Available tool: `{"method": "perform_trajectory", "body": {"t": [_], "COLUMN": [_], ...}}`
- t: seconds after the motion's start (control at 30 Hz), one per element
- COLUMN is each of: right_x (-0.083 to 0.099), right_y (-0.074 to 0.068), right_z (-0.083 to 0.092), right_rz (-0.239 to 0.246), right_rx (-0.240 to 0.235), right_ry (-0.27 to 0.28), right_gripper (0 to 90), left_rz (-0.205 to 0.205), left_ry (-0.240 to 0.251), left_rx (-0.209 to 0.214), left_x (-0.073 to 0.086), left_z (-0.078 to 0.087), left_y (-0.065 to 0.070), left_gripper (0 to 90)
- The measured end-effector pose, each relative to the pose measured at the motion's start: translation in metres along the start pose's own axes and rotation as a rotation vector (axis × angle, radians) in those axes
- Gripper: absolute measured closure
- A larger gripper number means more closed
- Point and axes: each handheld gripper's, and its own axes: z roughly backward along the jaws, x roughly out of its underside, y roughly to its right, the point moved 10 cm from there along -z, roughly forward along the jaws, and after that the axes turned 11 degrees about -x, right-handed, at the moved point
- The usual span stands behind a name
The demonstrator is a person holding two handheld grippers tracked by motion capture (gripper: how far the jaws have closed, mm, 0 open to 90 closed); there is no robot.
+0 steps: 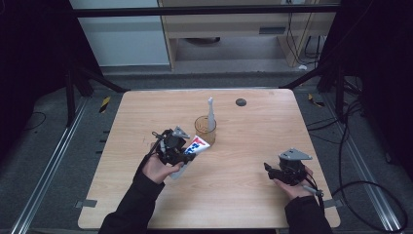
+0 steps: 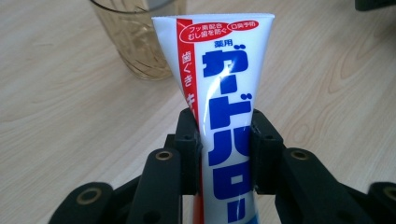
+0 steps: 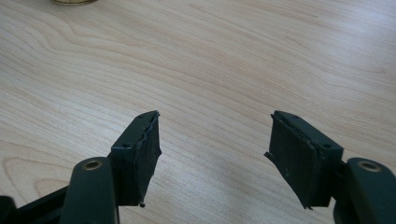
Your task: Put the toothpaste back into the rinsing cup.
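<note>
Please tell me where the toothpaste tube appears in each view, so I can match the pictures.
High view: toothpaste tube left of centre, in the left gripper, below the cup.
Left gripper view: tube at centre, between the jaws.
Right gripper view: not in it.
Shared landmark: the amber cup.

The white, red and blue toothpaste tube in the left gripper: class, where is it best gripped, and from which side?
Grip the white, red and blue toothpaste tube mid-body across its narrow edges, as the left gripper does: its flat crimped end then points toward the amber plastic cup.
</note>
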Motion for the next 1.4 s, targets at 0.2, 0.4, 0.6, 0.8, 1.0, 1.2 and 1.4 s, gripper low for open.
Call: {"method": "perform_trajectory", "body": {"t": [0.2, 0.4, 0.6, 0.8, 1.0, 1.2, 1.4], "right_x": [-0.001, -0.002, -0.002, -0.003, -0.003, -0.003, -0.003], "right_y": [0.0, 0.001, 0.002, 0.001, 0.001, 0.002, 0.002], "right_z": [0.0, 0.0, -0.001, -0.002, -0.002, -0.002, -0.003], "right_rz": [0.003, 0.006, 0.005, 0.005, 0.004, 0.005, 0.0], "right_rx": [0.004, 0.01, 0.014, 0.013, 0.013, 0.015, 0.013], "right_ry": [0.005, 0.01, 0.009, 0.01, 0.013, 0.013, 0.016], "right_gripper": [33.0, 32.8, 32.7, 32.6, 32.5, 32.5, 32.5], "left_rz": [0.041, 0.067, 0.108, 0.161, 0.199, 0.241, 0.252], "left_ry": [0.052, 0.112, 0.214, 0.324, 0.391, 0.449, 0.503], "left_rx": [-0.045, -0.099, -0.149, -0.183, -0.201, -0.231, -0.272], "left_x": [-0.007, -0.019, -0.037, -0.058, -0.074, -0.084, -0.097], "left_z": [0.008, 0.011, 0.018, 0.023, 0.017, 0.008, 0.005], "left_y": [-0.014, -0.029, -0.042, -0.05, -0.053, -0.06, -0.07], "left_gripper": [69.0, 69.1, 69.1, 69.2, 69.1, 69.1, 69.0]}}
